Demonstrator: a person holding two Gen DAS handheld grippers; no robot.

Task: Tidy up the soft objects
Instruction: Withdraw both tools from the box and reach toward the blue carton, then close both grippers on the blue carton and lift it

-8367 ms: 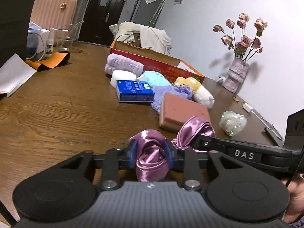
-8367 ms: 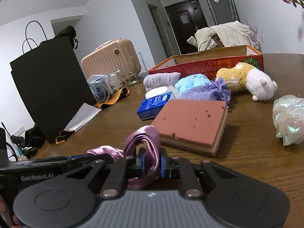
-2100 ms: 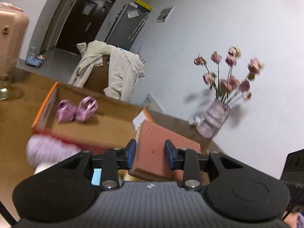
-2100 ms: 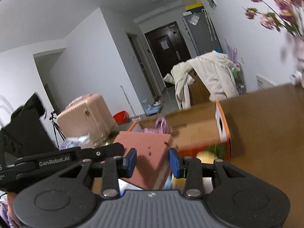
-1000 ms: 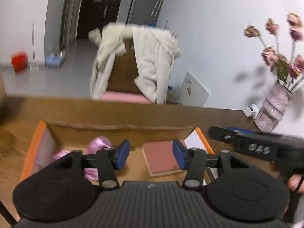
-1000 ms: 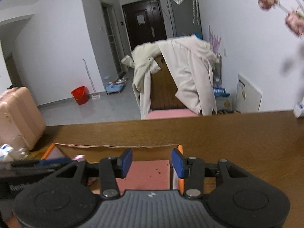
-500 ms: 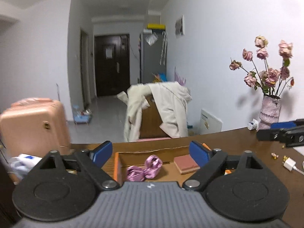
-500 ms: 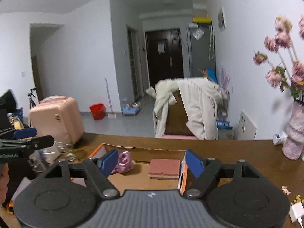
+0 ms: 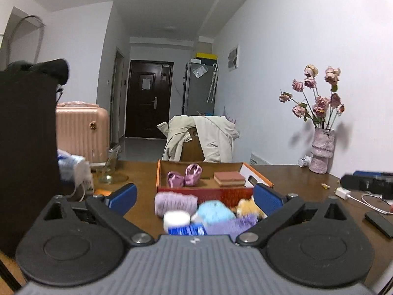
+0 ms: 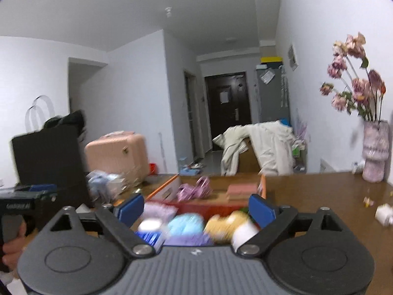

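- Both claws are spread wide and carry nothing: the left claw (image 9: 194,198) and the right claw (image 10: 195,209) hang above the near edge of the worktop (image 9: 294,179), each framing the loose pile at lower centre of its view.
- The box (image 9: 161,172) at mid-frame already holds a satin scrunchie (image 9: 184,175) on its left and a pink sponge (image 9: 229,178) on its right.
- Outside it, against its front wall, lie a lilac towel roll (image 9: 175,202), a pale blue plush (image 9: 213,211), a yellow-and-white plush toy (image 10: 231,225), a purple pouch (image 9: 233,222), a white bar (image 9: 176,218) and a blue pack (image 9: 188,229).
- The step in hand looks like choosing the next soft piece; the next move would call for lowering a claw over one item and closing gently.
- The left view shows a phone (image 9: 379,223) and a white charger (image 9: 343,193) at right; the right view instead shows the other handset gripped in a hand (image 10: 11,245) at far left, and is more blurred.
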